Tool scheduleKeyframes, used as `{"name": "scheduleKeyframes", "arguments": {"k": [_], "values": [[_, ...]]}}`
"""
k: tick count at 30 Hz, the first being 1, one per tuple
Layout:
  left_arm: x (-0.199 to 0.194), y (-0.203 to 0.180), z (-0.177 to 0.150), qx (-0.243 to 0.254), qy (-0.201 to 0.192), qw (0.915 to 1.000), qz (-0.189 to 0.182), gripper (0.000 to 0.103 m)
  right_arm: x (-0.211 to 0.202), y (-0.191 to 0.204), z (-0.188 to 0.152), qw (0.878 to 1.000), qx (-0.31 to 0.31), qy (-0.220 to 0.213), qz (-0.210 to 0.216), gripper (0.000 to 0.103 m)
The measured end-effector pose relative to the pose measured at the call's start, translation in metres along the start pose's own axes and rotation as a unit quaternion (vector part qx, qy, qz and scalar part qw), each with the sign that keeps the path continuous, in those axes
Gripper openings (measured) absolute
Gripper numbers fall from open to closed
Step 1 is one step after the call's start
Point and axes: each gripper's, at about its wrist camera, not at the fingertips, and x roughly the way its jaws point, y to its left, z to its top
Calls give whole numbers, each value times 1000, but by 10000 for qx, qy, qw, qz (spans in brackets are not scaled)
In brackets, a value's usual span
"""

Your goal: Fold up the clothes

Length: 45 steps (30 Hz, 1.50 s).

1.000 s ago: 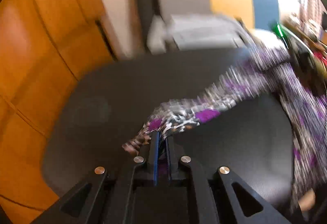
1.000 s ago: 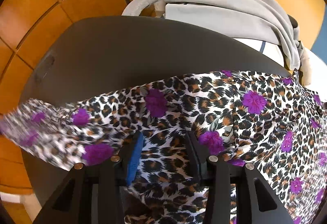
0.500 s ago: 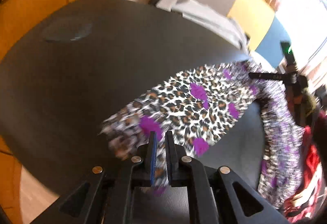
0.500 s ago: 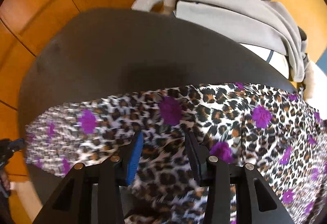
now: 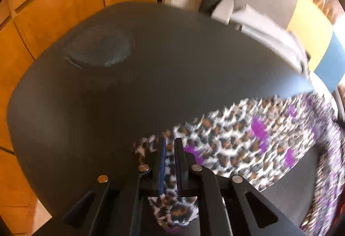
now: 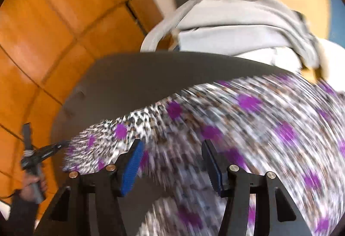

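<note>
Left claw [image 5: 170,145]: nearly closed, its two fingers pinching an end of the leopard-print garment [image 5: 237,141]; a tuft of the cloth hangs out behind the fingers.
Right claw [image 6: 170,149]: fingers spread wide above the cloth, gripping nothing; the right wrist view is smeared with motion.
Garment: patterned in leopard spots with purple flowers, it lies in a long band across the near part of the dark surface [image 5: 151,76], running from the left claw toward the surface's right edge, where it seems to spill over.
Surface: rounded and dark, with bare room toward its far and left edges and a round mark [image 5: 99,48] near the far-left corner.
Beyond the far edge: a grey garment [image 6: 237,22] is draped over a chair.
Left claw seen from the right: it shows at the left edge of the surface [image 6: 45,154], held in the person's hand [image 6: 32,184].
Step in hand: apparently spreading or drawing the cloth flat before a fold.
Doing it well: keeping the left pinch firm, closing the right claw on an opposite edge, then pulling the two ends evenly so the band lies smooth on the surface and no part slides off the right edge.
</note>
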Motion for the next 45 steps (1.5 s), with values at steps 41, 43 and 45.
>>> {"name": "scheduleKeyframes", "arguments": {"k": [41,43,45], "values": [[-71,-539,-257,6593,1127,7128,-2108,22,-240,-188,-279,9630,2315,-1379,-37,32],[-69,-539,-255,6610,1079,7147,-2015,6,-240,-178,-272,9691,2083,-1317,-52,31],[-71,-538,-248,6505,1074,7221,-2095,4,-233,-167,-273,9752,1897,-1142,-2,31]]}}
